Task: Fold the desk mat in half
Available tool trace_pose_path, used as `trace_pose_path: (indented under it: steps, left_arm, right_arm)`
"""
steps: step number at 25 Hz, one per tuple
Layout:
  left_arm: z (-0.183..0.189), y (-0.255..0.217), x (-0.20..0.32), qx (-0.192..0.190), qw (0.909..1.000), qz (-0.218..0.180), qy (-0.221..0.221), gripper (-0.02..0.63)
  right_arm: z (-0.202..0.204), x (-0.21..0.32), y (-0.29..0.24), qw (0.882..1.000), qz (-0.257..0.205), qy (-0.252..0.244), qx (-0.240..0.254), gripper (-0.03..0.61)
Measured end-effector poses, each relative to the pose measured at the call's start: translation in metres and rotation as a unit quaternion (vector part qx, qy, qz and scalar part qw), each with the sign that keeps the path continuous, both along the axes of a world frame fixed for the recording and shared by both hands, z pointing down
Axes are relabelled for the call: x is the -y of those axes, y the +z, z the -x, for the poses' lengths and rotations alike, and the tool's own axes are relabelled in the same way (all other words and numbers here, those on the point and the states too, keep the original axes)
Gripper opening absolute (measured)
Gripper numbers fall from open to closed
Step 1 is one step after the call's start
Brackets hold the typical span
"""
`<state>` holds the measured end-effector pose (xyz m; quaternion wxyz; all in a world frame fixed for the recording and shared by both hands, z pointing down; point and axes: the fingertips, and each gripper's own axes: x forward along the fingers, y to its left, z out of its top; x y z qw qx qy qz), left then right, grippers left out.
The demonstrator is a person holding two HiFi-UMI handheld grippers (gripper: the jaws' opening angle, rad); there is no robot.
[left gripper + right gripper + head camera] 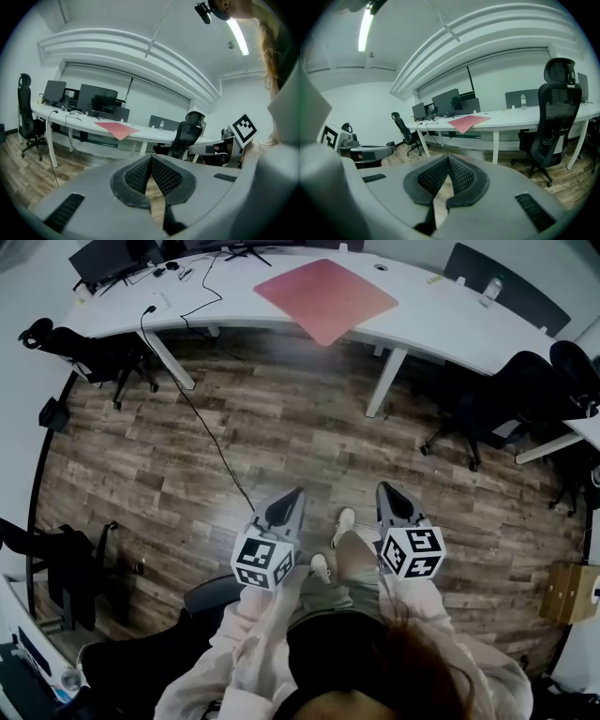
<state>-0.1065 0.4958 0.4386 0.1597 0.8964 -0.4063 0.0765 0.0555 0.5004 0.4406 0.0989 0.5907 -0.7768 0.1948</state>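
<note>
Red mat [325, 298] lies flat on desk [441, 310], one corner overhanging front edge, well apart from person. Left tongs [296, 495], right tongs [384, 491] both closed, holding nothing. Risk: tug on overhanging corner could slide mat off desk.

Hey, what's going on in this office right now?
A person stands on the wooden floor, well back from a long white desk, a gripper in each hand. The left gripper and right gripper are both shut and empty, pointing toward the desk. The pink desk mat lies unfolded on the desk, one corner past its front edge. Nothing touches it; folding has not started.
</note>
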Motion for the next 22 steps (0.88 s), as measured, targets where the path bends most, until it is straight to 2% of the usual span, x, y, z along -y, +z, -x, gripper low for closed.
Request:
trace_pose_path:
  steps: [7, 22]
  left_arm:
    - [0.007, 0.010, 0.056, -0.003, 0.9996, 0.012, -0.024, 0.026]
    - [-0.033, -0.010, 0.242, -0.001, 0.9971, 0.008, -0.076, 0.026]
  right_arm:
    - [-0.005, 0.062, 0.000, 1.000, -0.002, -0.008, -0.003, 0.012]
    - [-0.053, 0.262, -0.010, 0.998, -0.007, -0.056, -0.001, 0.012]
